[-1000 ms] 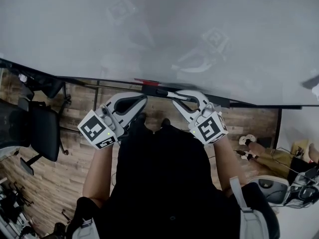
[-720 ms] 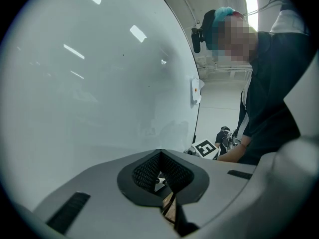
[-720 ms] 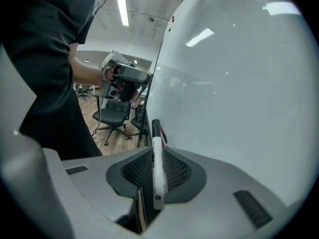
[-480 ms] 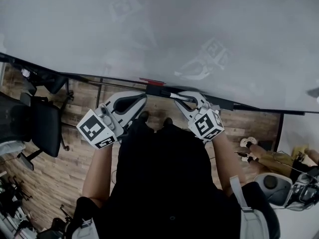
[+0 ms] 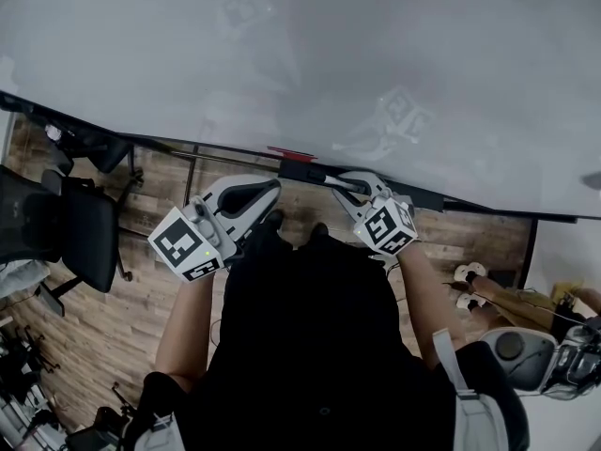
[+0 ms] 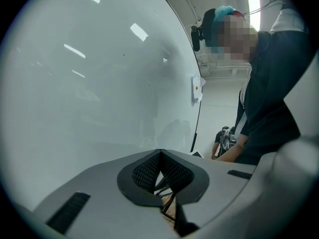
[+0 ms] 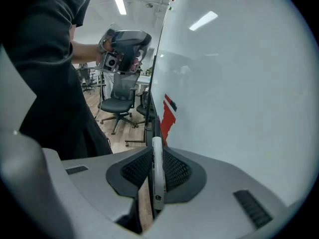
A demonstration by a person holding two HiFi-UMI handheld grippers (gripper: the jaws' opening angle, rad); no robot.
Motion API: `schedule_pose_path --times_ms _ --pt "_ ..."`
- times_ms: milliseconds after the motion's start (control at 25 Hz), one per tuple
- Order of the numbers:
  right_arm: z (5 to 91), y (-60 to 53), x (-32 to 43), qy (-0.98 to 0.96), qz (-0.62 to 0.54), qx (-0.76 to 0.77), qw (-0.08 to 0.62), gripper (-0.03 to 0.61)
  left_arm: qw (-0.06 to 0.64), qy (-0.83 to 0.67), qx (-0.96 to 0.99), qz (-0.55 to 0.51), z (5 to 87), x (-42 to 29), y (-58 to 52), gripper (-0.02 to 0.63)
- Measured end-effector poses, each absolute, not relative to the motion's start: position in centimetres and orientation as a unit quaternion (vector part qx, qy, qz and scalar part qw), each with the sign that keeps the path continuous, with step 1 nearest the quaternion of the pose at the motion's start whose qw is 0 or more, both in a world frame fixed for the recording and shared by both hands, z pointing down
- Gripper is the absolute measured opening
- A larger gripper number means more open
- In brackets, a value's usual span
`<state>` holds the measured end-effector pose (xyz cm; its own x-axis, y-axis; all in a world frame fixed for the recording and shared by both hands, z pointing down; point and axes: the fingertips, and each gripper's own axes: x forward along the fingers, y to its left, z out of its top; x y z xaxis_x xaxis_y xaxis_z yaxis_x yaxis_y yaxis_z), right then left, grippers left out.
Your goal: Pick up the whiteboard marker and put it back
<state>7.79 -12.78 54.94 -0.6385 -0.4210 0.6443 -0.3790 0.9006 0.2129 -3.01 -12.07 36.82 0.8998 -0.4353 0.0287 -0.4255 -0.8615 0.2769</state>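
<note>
My right tongs (image 7: 157, 156) are clamped on the whiteboard marker (image 7: 157, 176). Its white barrel runs up the lower middle of the right gripper view, in line with the dark ledge (image 7: 154, 111) along the edge of the whiteboard (image 7: 239, 83). My left tongs (image 6: 160, 156), low in the middle of their own view, are pressed together on nothing. I judge this to be the put-back step: next I must lay the marker flat along that ledge, near the red patch (image 7: 168, 116), then ease the jaws apart.
</note>
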Motion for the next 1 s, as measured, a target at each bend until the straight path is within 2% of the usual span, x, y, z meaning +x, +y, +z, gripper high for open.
schedule_pose_path --times_ms 1000 --pt "59.6 -13.3 7.7 -0.896 0.003 0.210 0.392 0.074 0.156 -0.223 0.962 -0.010 38.0 -2.6 -11.8 0.011"
